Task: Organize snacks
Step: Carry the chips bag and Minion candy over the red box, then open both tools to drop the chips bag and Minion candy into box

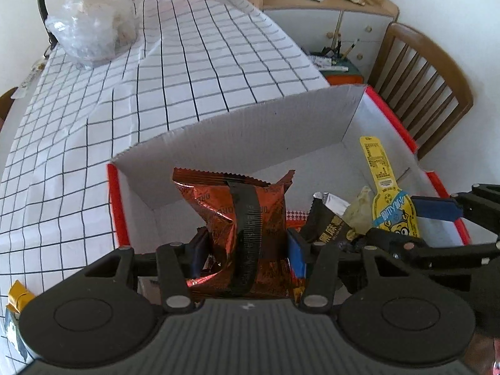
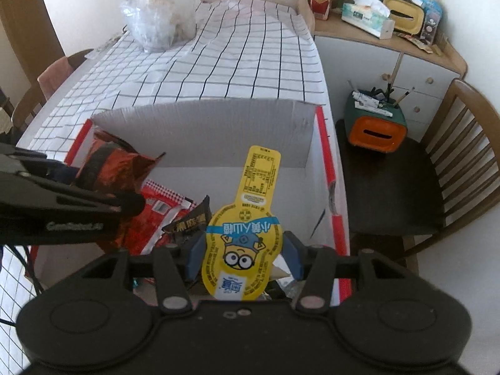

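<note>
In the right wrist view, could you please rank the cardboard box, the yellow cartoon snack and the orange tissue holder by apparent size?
1. Cardboard box, plainly largest.
2. and 3. Yellow cartoon snack and orange tissue holder look alike; the snack sits close to the camera in the right gripper, so I will not rank them.

Crumpled copper snack bag (image 1: 237, 228), yellow packet (image 2: 242, 250)

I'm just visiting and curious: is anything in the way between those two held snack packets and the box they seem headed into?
Nothing visible. The foil snack bag in the left gripper and the yellow snack packet in the right gripper already hang over the open box, with only loose snacks lying below.
</note>
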Action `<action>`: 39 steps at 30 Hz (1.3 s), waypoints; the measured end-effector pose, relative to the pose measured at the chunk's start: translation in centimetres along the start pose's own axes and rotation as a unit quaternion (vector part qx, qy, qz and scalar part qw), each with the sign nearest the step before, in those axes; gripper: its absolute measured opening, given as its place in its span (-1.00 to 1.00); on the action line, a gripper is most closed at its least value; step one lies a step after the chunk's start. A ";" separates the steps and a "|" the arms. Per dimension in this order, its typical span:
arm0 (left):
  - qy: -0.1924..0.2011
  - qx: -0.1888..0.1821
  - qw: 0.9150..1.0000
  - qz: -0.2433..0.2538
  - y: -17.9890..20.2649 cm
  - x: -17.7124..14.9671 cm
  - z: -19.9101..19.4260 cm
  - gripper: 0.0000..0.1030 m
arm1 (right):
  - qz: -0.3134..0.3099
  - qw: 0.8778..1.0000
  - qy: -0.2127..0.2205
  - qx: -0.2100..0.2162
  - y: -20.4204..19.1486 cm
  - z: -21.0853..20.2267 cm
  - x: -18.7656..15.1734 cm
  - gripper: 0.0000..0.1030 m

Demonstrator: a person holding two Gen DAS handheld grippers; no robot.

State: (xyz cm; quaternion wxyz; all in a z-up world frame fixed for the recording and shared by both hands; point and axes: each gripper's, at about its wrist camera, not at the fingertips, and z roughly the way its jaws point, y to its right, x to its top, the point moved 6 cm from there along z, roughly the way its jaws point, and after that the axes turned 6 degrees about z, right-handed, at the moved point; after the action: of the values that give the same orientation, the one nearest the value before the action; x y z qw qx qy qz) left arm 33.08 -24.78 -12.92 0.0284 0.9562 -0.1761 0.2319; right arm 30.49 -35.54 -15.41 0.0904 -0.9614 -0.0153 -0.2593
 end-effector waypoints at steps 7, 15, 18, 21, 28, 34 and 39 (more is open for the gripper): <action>-0.049 -0.014 0.999 0.006 0.3 -0.1 2.8 -0.01 | 0.002 1.000 -0.017 0.008 0.3 1.2 -0.5 0.00; -0.058 -0.022 0.998 0.008 0.4 0.0 3.4 0.05 | 0.015 0.999 -0.023 0.017 0.8 1.6 -0.4 0.04; -0.054 -0.024 0.998 0.005 0.3 0.1 3.4 0.17 | 0.017 0.999 -0.019 0.020 0.9 1.6 -0.4 0.27; -0.048 -0.028 0.998 0.001 0.1 0.1 3.3 0.32 | 0.016 1.000 -0.014 0.016 0.9 1.4 -0.3 0.67; -0.028 -0.024 0.999 -0.004 0.2 0.0 2.1 0.39 | 0.020 1.000 -0.005 0.018 0.7 0.6 -0.2 0.84; 0.000 -0.025 1.000 -0.005 0.0 -0.1 0.1 0.50 | 0.025 0.999 0.016 0.021 0.7 -1.2 -0.1 0.94; 0.025 -0.028 0.999 -0.012 -0.3 -0.3 -1.8 0.57 | 0.029 0.999 0.033 0.025 0.5 -2.9 -0.1 0.98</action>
State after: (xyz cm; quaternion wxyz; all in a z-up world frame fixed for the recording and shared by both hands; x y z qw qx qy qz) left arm 32.17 -24.14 -11.48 0.0626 0.9510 -0.1700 0.2507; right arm 28.97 -36.57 -13.04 0.1223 -0.9497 0.0089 -0.2881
